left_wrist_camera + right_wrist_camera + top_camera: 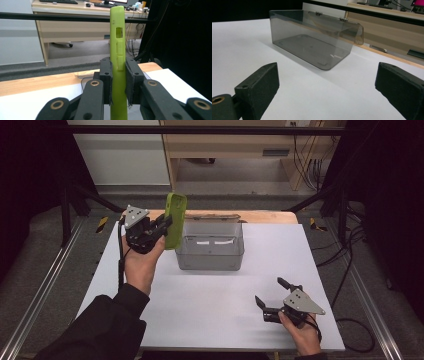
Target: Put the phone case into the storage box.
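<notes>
At the left of the high view, the left claw clamps a lime-green phone case by its lower part, above the bench. The case stands on end, its long axis near vertical, top end toward twelve o'clock. In the left gripper view the pads press both broad faces of the case, its button edge facing the camera. The clear smoky box sits just to the case's three o'clock, lid hinged back and mouth open upward, long axis running nine to three. The left hand is judged nearer, so the coming move likely carries the case rightward over the rim. At five o'clock, the right claw rests low with its jaws spread wide and empty, well apart from the box.
</notes>
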